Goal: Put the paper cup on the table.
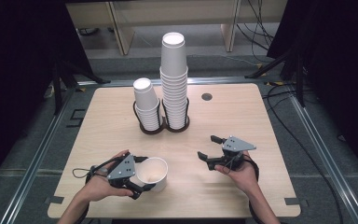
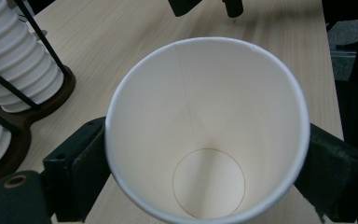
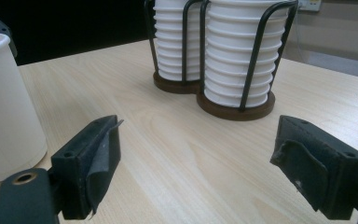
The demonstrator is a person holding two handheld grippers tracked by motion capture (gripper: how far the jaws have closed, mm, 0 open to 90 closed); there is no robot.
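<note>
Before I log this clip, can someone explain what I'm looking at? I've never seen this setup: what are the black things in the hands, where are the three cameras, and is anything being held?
There is no robot here. A person sits at a wooden table and holds a hand-operated gripper in each hand.

The high view looks down from above the person's side. The other two pictures come from cameras riding on the grippers, each looking along its own two black jaws.

On the table stand two stacks of white paper cups, a tall stack and a short stack, each in a black wire holder on a dark round base.

The left gripper has its jaws closed on the sides of a single paper cup; the left gripper view looks straight down into it, and it is empty. The right gripper holds nothing, its jaws wide apart.
</note>
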